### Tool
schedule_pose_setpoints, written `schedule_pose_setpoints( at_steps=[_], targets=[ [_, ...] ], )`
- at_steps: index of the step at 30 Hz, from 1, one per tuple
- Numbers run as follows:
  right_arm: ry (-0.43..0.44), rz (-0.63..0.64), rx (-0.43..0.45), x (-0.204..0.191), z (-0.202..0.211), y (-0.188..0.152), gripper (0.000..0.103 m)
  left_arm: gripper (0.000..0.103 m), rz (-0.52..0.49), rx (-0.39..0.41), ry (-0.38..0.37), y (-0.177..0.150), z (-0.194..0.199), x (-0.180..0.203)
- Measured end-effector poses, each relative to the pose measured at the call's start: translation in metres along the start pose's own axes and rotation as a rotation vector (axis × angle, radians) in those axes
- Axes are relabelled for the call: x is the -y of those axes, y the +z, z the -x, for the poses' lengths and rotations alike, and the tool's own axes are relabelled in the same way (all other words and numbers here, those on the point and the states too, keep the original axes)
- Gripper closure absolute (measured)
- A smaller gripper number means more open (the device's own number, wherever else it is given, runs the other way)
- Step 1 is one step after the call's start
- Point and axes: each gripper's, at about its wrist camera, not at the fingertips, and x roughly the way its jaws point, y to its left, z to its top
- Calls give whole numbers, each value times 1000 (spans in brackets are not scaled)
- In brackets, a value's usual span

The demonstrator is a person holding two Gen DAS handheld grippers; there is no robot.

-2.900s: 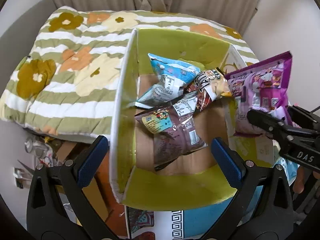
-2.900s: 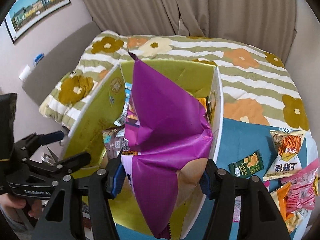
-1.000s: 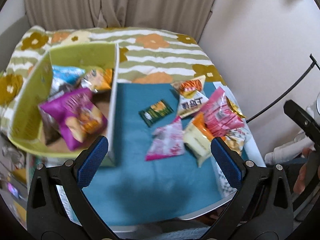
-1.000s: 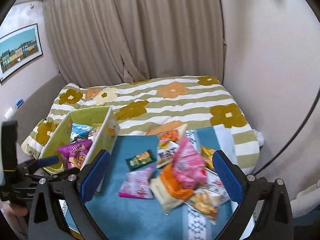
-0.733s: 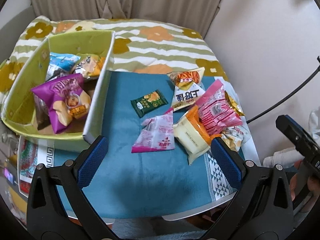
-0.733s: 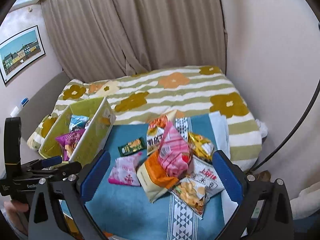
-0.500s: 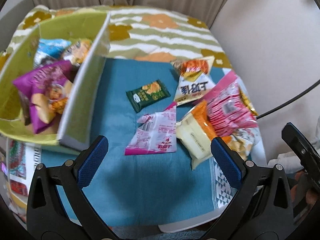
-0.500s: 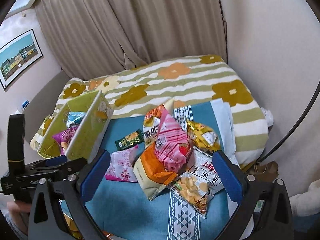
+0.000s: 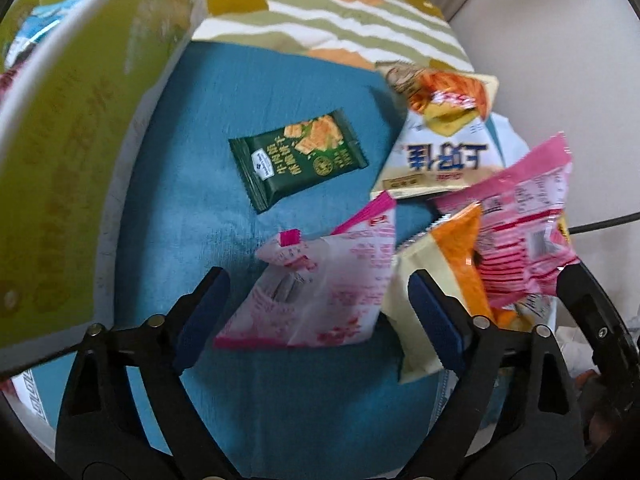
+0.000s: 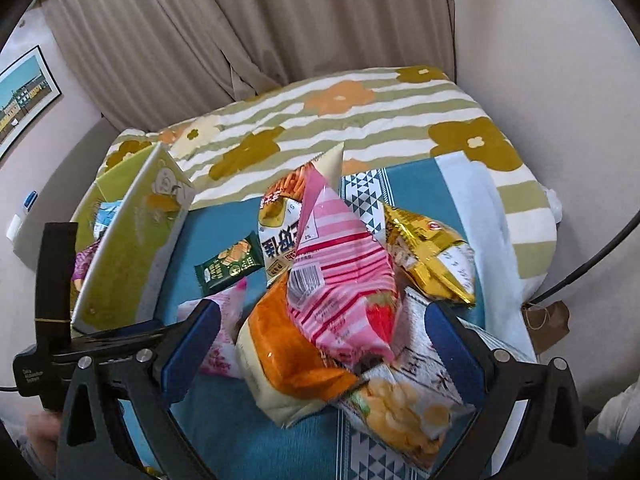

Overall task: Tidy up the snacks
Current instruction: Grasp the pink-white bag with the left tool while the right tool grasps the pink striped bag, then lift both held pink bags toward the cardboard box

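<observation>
My left gripper [image 9: 320, 312] points down at the teal cloth [image 9: 320, 408], its jaws closing. A pink-and-white snack bag [image 9: 320, 292] lies between the blue pads, which do not press on it. A dark green cracker packet [image 9: 298, 156] lies just beyond. My right gripper [image 10: 322, 344] hangs open over the heap of bags, with an orange-and-cream bag [image 10: 288, 360] and a pink striped bag [image 10: 340, 280] between its fingers, untouched. The green storage box [image 9: 60, 160] stands at the left and holds several bags.
A white-and-orange chip bag [image 9: 444, 152], a gold bag [image 10: 428, 260] and a potato chip bag [image 10: 404, 404] crowd the cloth's right side. Behind lies a flowered striped quilt [image 10: 360, 120], then curtains. A black cable [image 10: 592, 256] hangs at the right.
The purple bag left my right gripper and now lies in the box. Both grippers swung to the loose snacks and sank toward them. The left jaws have narrowed around the pink-and-white bag.
</observation>
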Motion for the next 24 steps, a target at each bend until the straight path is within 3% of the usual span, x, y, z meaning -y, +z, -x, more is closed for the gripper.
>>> schedule_pose_setpoints(
  at_steps=[11,15,17,23,24],
  targets=[
    [-14,-2,-27,0,-24,8,2,41,-9,-56,-5,7,-21,0],
    [-20,17,-39,-1,-30,10,14,49,-25,-56,-1,3,-20,-1],
    [-21,21,-41,-2,-32,9,16,53,-28,-57,0,3,-20,-3],
    [-35,37,-33,-3,-35,9,16,56,-37,-59,16,1,-15,-9],
    [-38,42,-32,-3,-36,9,22,56,-39,-59,20,0,-13,-10]
  ],
)
